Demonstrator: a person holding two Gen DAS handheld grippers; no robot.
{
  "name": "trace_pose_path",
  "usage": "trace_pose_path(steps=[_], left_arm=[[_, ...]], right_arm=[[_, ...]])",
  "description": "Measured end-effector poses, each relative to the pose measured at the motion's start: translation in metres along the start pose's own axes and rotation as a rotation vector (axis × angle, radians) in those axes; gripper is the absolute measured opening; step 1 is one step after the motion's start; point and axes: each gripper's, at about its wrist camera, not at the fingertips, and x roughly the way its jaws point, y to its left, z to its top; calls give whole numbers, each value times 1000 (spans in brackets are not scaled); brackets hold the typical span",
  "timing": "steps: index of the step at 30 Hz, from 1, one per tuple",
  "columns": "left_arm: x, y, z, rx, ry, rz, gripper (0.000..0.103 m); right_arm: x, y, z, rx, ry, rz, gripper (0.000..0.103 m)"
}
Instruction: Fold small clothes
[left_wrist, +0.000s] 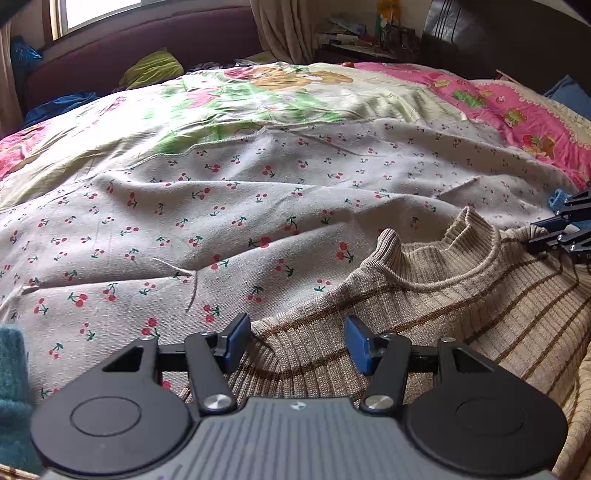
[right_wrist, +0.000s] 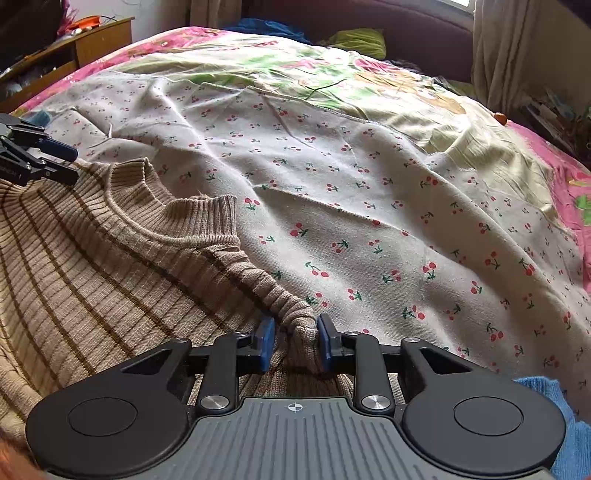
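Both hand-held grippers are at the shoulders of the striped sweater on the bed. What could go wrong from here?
1. The right hand-held gripper pinches a bunched ridge of the striped sweater; it may lift one layer only, or slip.
2. The left hand-held gripper stands open over flat knit; closing could catch too little, leaving the lift lopsided.
3. The cherry-print sheet underneath is loose and wrinkled; a low grab could catch it too.

A ribbed beige knit sweater (right_wrist: 110, 258) with brown stripes lies on thin, creased cherry-print cotton cloth (right_wrist: 369, 206). Matt black plastic gripper arms carry smooth blue pads (right_wrist: 266, 341) and shiny metal rivets (right_wrist: 373, 401).
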Motion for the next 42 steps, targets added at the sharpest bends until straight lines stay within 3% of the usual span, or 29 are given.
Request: trace_pose_path(steps=[5, 10, 14, 15, 17, 19, 23, 27, 30, 33, 37, 39, 42], left_arm=[[7, -1, 6, 52, 50, 3, 63], [5, -3, 11, 92, 24, 21, 60], [20, -2, 11, 104, 64, 25, 73], [20, -2, 9, 100, 66, 25, 72], [15, -6, 6, 119, 53, 36, 64], [9, -13, 3, 153, 38, 70, 47], [7, -19, 6, 194, 5, 151, 37], [12, -8, 23, 134, -47, 212, 35], [26, -1, 22, 94, -42, 229, 37], [36, -8, 10, 134, -55, 267, 38], [24, -3, 14, 84, -75, 275, 41], [13, -1, 15, 49, -106, 275, 41], [-3, -2, 9, -4, -158, 296, 41]], right_arm=[[1, -4, 2, 11, 12, 21, 20], [12, -6, 7, -14, 42, 66, 32], [19, -4, 9, -21, 61, 62, 33], [17, -3, 9, -15, 60, 56, 26], [7, -3, 9, 11, 45, 34, 14], [-8, -2, 10, 33, 3, 12, 11], [-22, -17, 27, 104, -94, -80, 10], [-10, -31, 47, 158, -150, -200, 9], [27, -32, 37, 203, -51, -213, 10], [49, -11, 23, 88, -39, -284, 14], [30, -17, 23, 138, -100, -271, 16], [10, -21, 20, 160, -149, -281, 28], [-19, -20, 8, 180, -240, -284, 31]])
